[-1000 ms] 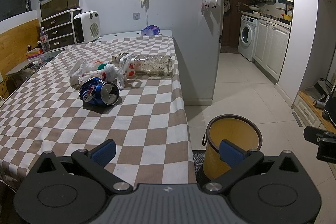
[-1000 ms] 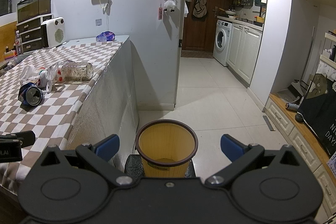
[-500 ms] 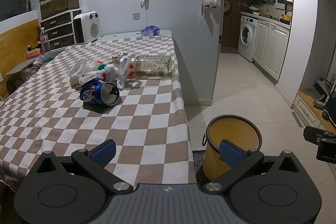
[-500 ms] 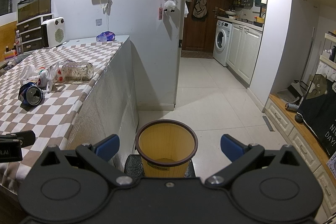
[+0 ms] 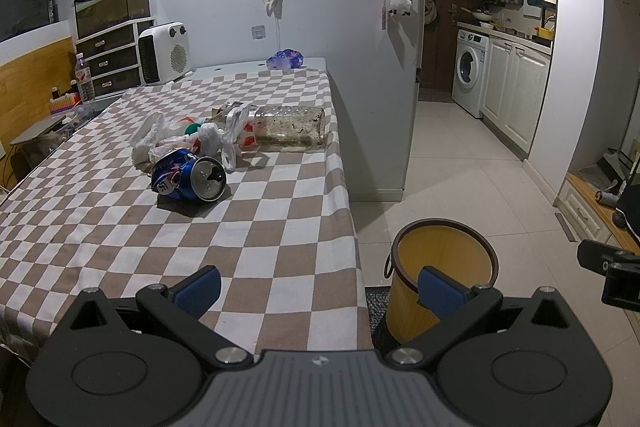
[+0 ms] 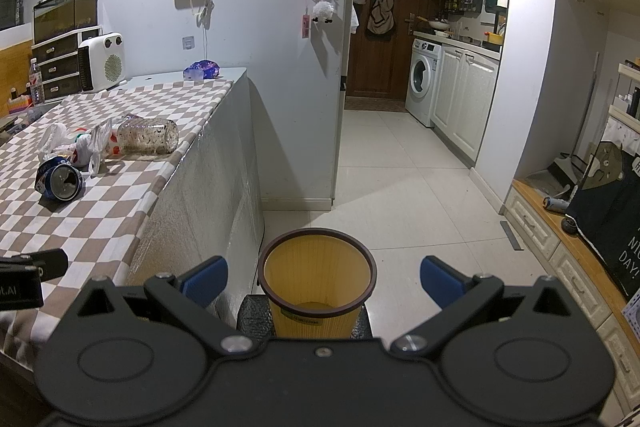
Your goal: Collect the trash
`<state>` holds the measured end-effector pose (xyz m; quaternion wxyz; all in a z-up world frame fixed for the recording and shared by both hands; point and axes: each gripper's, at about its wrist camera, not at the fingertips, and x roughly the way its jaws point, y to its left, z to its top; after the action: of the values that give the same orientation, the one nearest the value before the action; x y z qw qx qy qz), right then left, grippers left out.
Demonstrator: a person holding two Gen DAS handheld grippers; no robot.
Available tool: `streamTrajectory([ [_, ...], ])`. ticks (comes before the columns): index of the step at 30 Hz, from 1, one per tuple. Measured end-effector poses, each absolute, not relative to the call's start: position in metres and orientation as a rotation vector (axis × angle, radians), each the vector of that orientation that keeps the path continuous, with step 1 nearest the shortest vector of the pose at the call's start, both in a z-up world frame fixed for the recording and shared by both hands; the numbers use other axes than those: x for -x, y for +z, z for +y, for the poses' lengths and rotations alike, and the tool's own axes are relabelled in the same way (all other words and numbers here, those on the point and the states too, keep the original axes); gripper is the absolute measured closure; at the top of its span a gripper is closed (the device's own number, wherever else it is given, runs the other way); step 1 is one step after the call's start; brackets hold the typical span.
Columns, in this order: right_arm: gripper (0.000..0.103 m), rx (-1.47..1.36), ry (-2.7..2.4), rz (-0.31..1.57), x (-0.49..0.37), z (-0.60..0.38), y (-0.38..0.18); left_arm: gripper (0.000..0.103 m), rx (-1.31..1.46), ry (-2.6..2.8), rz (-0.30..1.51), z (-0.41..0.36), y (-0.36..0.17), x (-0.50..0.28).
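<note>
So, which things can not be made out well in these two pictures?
- Bin bottom: both views, cut off by the tool bodies.
- What lies inside the crumpled plastic bags: both views, wrapped up and too small.
- Can label: left view, crushed and turned away.
- Right tool: left view, cut off by the edge.

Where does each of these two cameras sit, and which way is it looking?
Left wrist: on the left hand-held gripper, above the table, facing the can, bags, jar; its open blue fingers show.
Right wrist: on the right hand-held gripper, beside the table, looking down at the bin; its open fingers show.
Shared: can, jar, bin, kitchen; each glimpses the other gripper.
</note>
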<state>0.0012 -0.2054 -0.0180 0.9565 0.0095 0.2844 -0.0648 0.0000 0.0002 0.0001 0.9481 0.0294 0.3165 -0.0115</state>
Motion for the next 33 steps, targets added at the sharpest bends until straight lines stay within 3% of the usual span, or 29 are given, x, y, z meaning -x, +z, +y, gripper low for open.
streamTrajectory([
  [14, 0.0, -0.008, -0.112, 0.578, -0.007, -0.199, -0.019, 0.0, -0.044, -0.014, 0.652, -0.004, -0.006, -0.007],
  [33, 0.0, 0.075, 0.061, 0.532, -0.071, -0.129, -0.014, 0.0, 0.035, 0.153, 0.635, 0.084, -0.008, -0.067],
])
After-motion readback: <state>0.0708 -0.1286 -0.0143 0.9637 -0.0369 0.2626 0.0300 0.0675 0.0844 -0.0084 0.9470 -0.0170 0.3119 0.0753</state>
